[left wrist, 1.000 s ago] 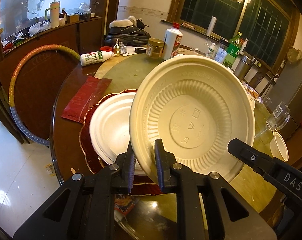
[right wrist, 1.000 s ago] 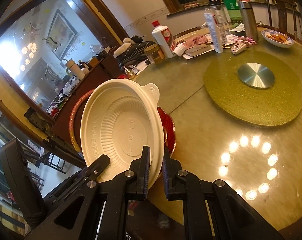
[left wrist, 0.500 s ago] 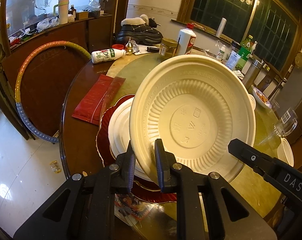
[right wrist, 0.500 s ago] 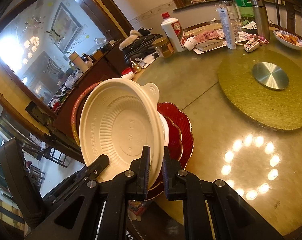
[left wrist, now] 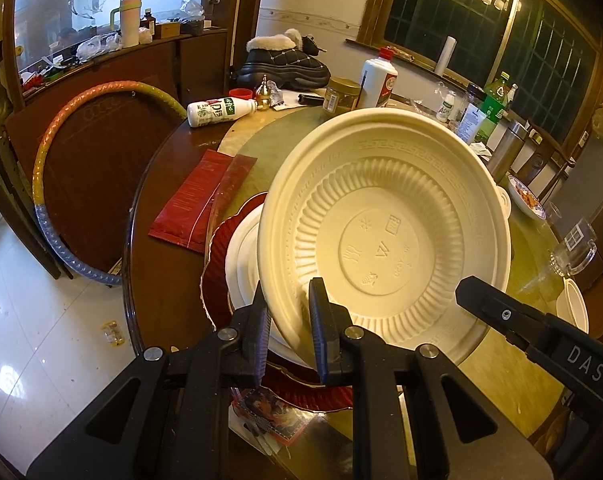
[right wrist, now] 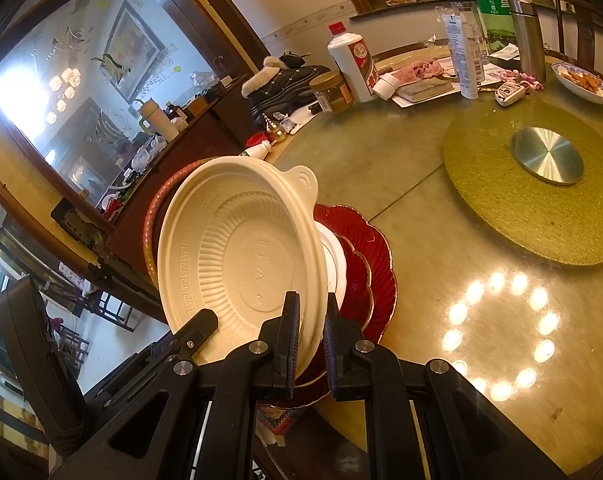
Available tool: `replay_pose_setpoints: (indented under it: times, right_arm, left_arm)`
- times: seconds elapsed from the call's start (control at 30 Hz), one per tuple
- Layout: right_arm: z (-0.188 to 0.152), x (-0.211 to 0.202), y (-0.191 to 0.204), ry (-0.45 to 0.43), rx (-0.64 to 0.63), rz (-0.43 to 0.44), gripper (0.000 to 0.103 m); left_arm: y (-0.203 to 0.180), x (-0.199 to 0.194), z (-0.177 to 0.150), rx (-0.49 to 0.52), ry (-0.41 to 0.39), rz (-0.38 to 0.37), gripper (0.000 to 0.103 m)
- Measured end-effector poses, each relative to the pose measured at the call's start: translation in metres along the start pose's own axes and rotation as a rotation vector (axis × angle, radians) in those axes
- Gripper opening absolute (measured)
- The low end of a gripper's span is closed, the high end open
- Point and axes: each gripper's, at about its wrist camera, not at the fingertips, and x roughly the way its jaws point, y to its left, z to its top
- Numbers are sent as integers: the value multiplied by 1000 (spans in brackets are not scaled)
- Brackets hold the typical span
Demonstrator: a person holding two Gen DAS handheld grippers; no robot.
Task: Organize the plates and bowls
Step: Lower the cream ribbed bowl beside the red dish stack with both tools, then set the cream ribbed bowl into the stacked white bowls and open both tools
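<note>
Compared with a second ago: more of the red scalloped plate [right wrist: 375, 264] uncovered at the right of the right wrist view, the white plate [right wrist: 335, 264] now peeking past the bowl rim; in the left wrist view the stack shifted toward lower centre, the red packet [left wrist: 199, 200] fuller in frame. Grip on the bowl unchanged.

Cream disposable bowl [left wrist: 385, 236] held tilted steeply on edge above the stack, near the counter's [right wrist: 421, 216] near edge. Cavity turned toward the left wrist camera, embossed symbols on its base readable at centre right of that frame. Round, so no long axis to speak of; its small tab handle [right wrist: 303, 178] pointing up and right in the right wrist view, away from the fingers.

Left gripper [left wrist: 289, 332] closed on the bowl's lower rim, one of the fingers [left wrist: 317, 320] inside the cavity, the other behind the wall. Right gripper [right wrist: 311, 340] likewise clamped on the rim at bottom centre of its frame, rim pinched between the blue-edged pads; seen also as a black bar at lower right of the left wrist view.

Below and behind the bowl: white plate [left wrist: 241, 264] nested on the red scalloped plate [left wrist: 217, 280], both flat on the counter. Green round mat [right wrist: 533, 184] with a metal disc [right wrist: 547, 154] at upper right of the right wrist view, well apart from the stack.
</note>
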Motion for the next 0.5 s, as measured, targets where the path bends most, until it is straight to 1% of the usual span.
replay_pose_setpoints:
  times: [0.5]
  right_arm:
    - [2,1,9,7,-11,1,11]
  left_arm:
    - [4,-2,2,-3,-4,4,17]
